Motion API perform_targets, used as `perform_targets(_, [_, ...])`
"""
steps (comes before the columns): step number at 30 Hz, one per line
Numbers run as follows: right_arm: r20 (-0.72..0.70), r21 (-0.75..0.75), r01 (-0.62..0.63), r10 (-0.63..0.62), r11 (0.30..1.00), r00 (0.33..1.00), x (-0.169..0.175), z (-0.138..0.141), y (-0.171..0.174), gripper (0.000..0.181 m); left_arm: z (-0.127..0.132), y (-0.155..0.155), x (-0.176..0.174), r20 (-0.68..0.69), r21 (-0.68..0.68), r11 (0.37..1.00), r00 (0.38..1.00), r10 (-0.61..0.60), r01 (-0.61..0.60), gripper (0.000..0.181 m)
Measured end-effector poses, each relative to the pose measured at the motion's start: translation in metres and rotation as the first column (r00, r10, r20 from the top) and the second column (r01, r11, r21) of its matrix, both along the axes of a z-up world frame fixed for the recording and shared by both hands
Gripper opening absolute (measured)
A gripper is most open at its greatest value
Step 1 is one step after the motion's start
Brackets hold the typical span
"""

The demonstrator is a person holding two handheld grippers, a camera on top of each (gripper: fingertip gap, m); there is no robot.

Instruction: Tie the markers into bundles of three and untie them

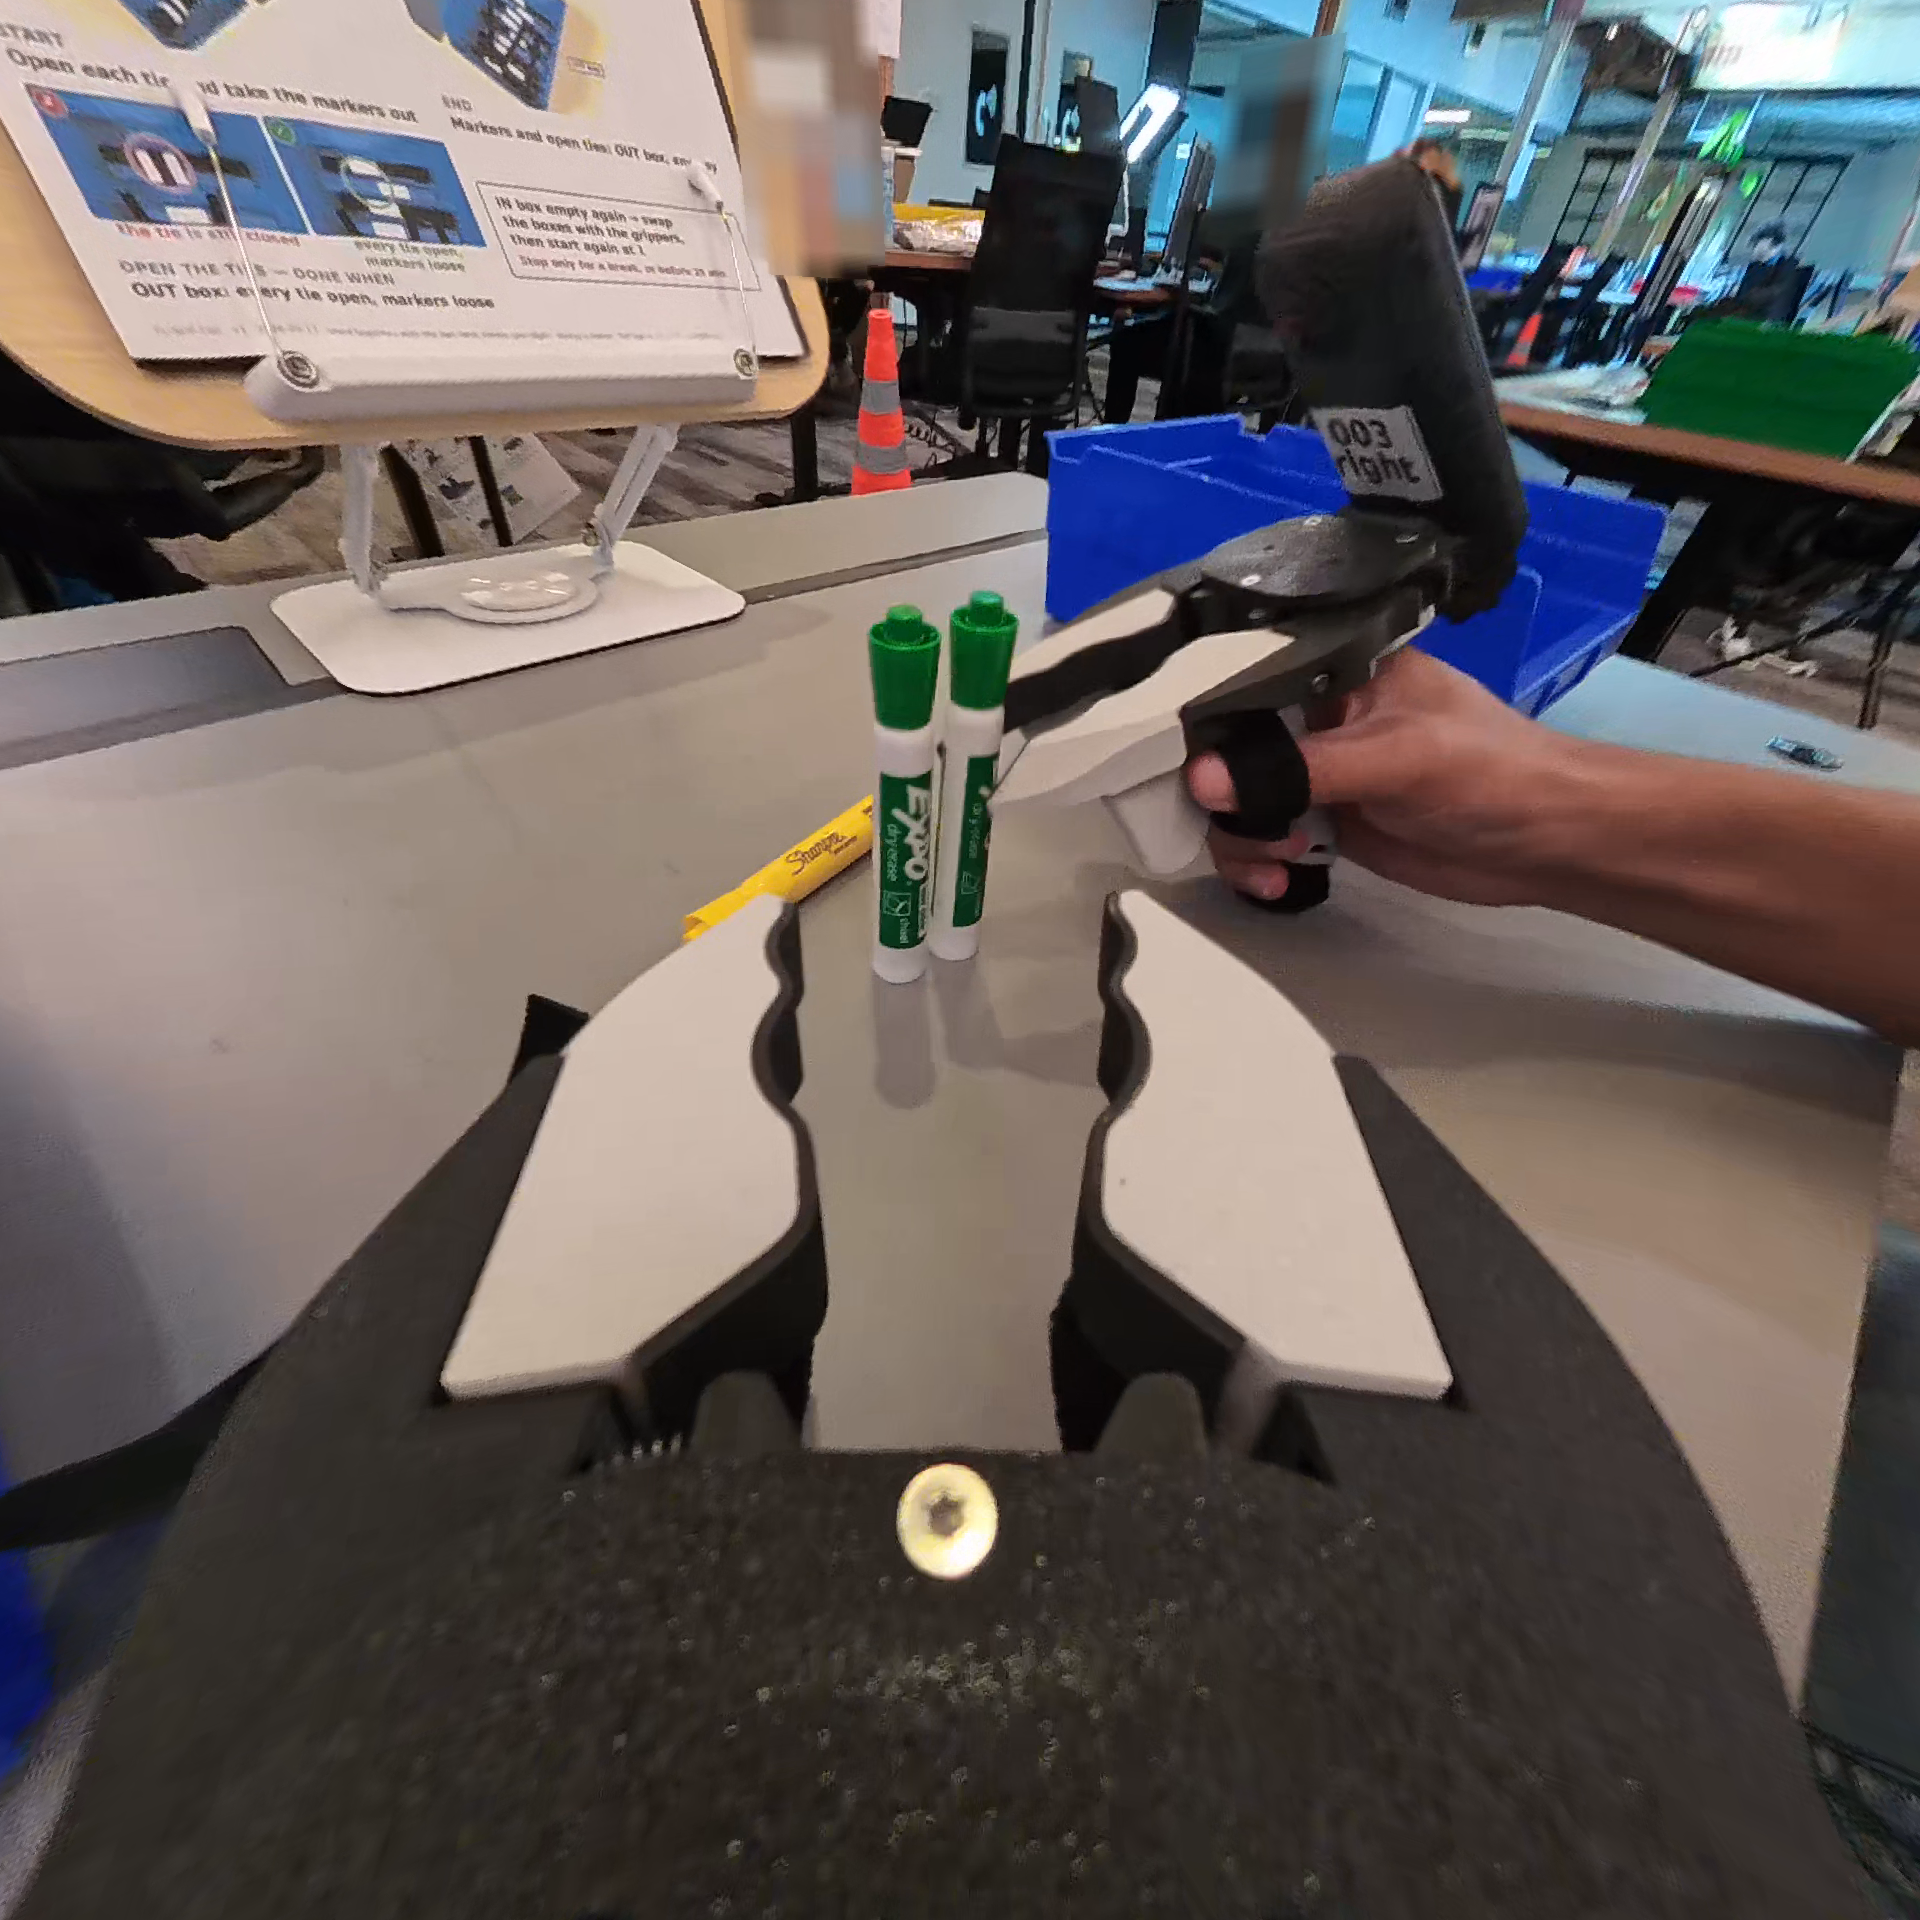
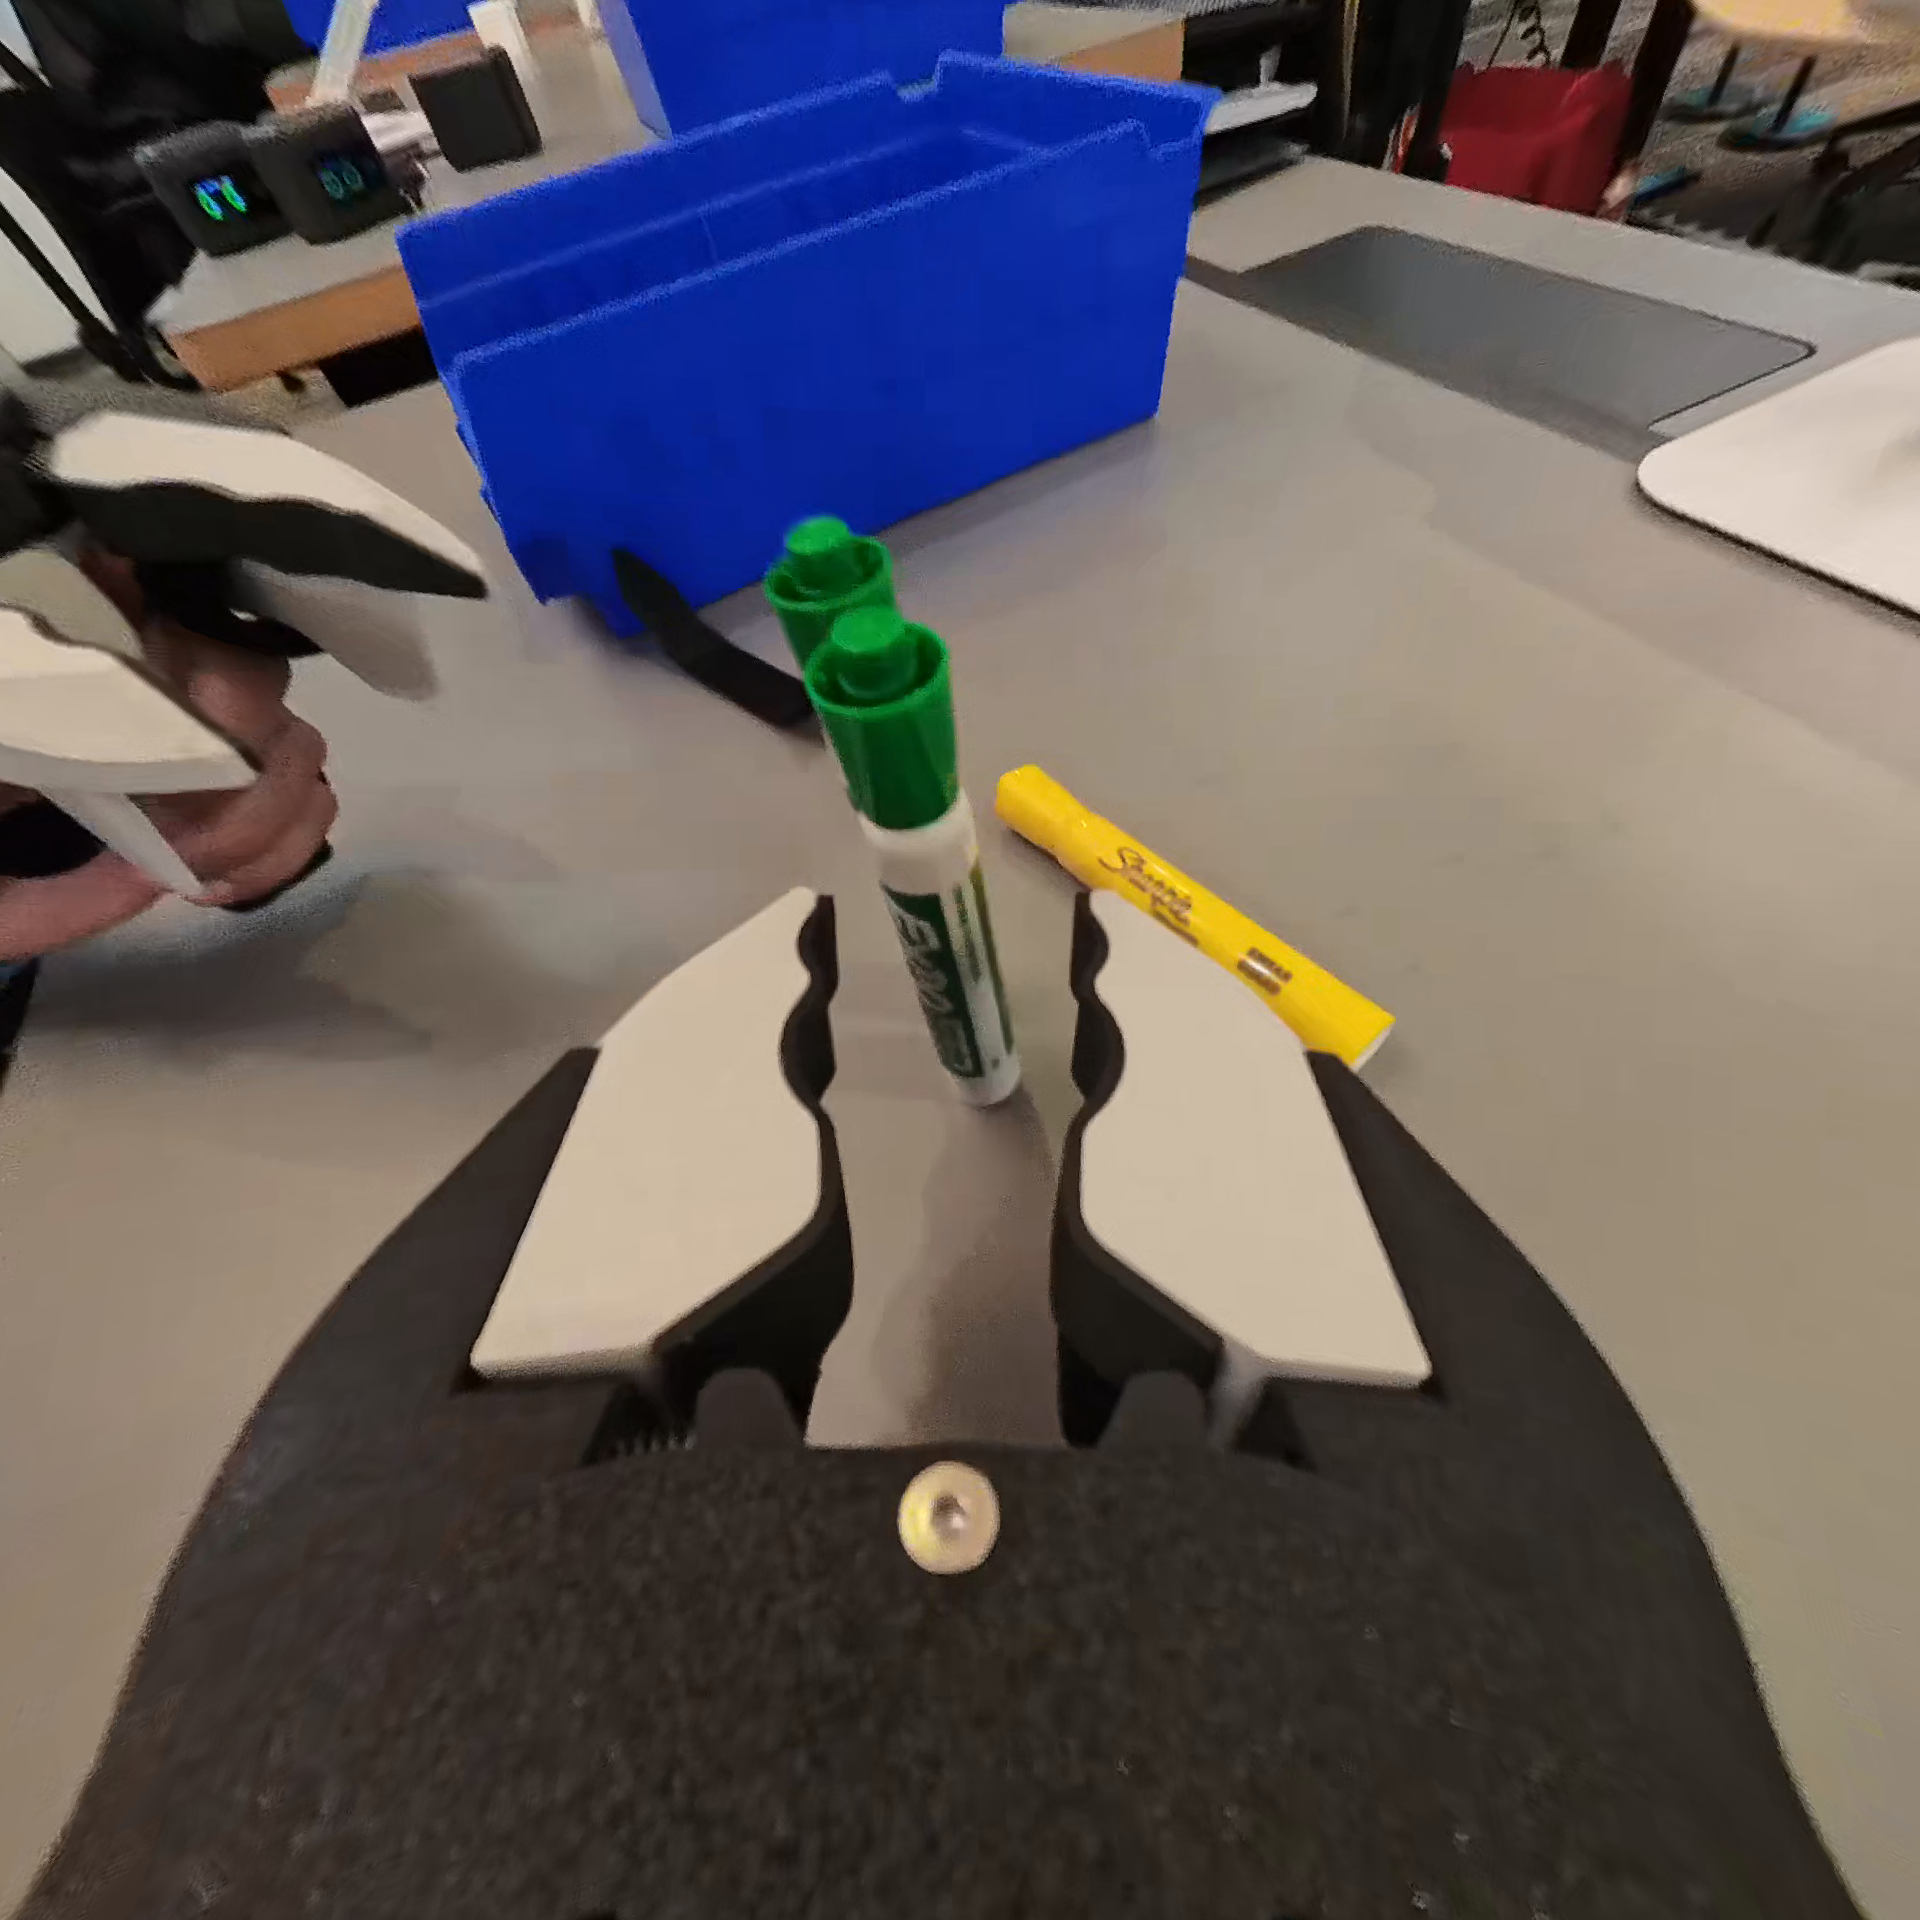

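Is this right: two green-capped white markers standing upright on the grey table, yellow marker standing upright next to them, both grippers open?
Not quite. The yellow marker is lying flat on the grey table, not standing; the right wrist view shows this best. The rest holds: the two green-capped white markers stand upright side by side, and the left gripper and right gripper are both open.

In the right wrist view the near green marker (image 2: 914, 831) hides most of the second green marker (image 2: 826, 582), and the right gripper's finger (image 2: 1226, 1143) covers part of the yellow marker (image 2: 1195, 914). The left gripper (image 2: 343, 623) is blurred, cut by the frame's edge. A black strap (image 2: 707, 655) lies partly behind the markers
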State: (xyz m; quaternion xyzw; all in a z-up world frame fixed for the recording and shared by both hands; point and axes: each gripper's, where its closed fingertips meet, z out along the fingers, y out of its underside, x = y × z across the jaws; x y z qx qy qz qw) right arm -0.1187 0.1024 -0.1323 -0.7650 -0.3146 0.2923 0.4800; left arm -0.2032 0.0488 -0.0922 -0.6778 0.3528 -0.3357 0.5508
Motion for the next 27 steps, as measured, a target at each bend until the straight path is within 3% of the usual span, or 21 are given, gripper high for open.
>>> perform_targets(3, [0.033, -0.015, -0.023, 0.023, 1.0, 0.999, -0.001, -0.008, 0.0, 0.017, -0.003, -0.004, 0.004, -0.026, 0.007, 1.0, 1.0, -0.013, 0.013, 0.054])
perform_targets(27, [0.093, -0.016, -0.019, 0.021, 1.0, 0.995, 0.004, -0.014, 0.0, 0.023, -0.019, -0.001, 0.01, -0.105, -0.003, 1.0, 0.994, -0.008, 0.008, 0.054])
